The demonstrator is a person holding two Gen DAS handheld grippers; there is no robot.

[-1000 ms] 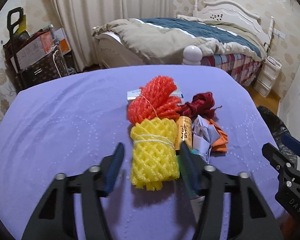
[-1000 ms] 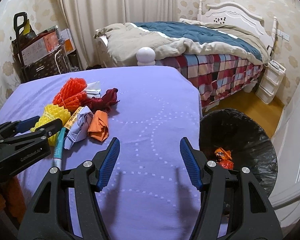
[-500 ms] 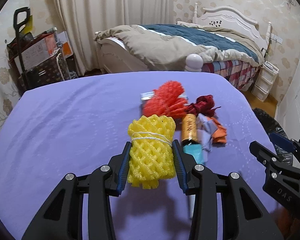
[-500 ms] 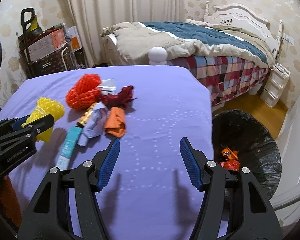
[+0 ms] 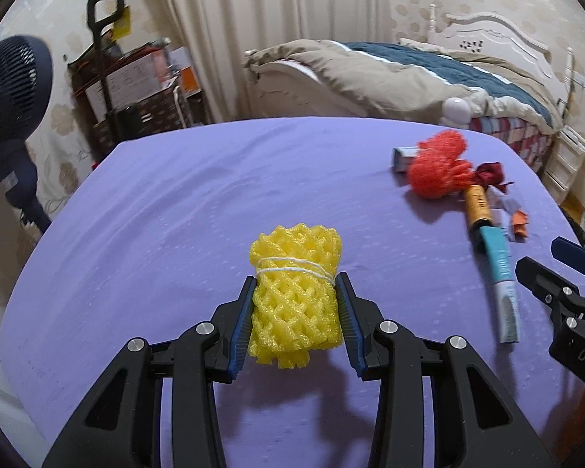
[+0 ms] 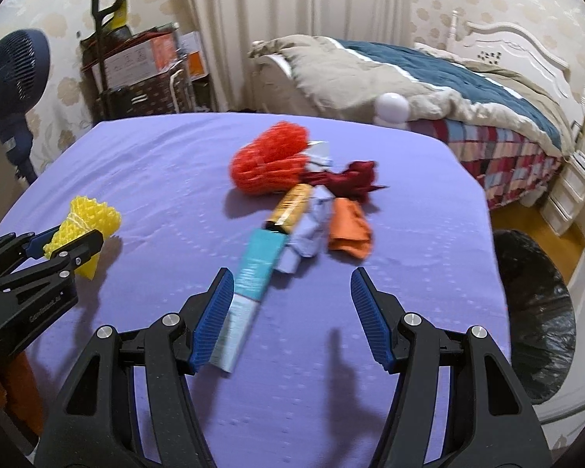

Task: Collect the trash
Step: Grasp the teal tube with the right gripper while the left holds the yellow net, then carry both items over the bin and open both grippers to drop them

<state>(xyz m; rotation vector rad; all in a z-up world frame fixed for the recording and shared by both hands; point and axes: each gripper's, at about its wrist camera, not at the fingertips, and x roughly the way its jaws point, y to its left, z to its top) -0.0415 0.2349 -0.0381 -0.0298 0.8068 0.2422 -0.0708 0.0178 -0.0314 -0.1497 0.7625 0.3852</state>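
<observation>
- Left gripper [image 5: 295, 304]: angled down over the purple table [image 5: 175, 202], jaws clamped on the yellow foam net roll [image 5: 295, 292].
- Right gripper [image 6: 290, 308]: angled down, jaws apart, empty, above the teal tube [image 6: 253, 273].
- Change: a second ago the left jaws straddled the roll in the trash pile; they closed, and it now sits well apart from the red net [image 5: 436, 167].

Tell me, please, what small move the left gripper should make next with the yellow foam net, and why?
Probably carry it toward the black-lined trash bin. The left gripper is shut on the yellow foam net, which is apart from the remaining pile, while the bin stands beyond the table's far right edge.
</observation>
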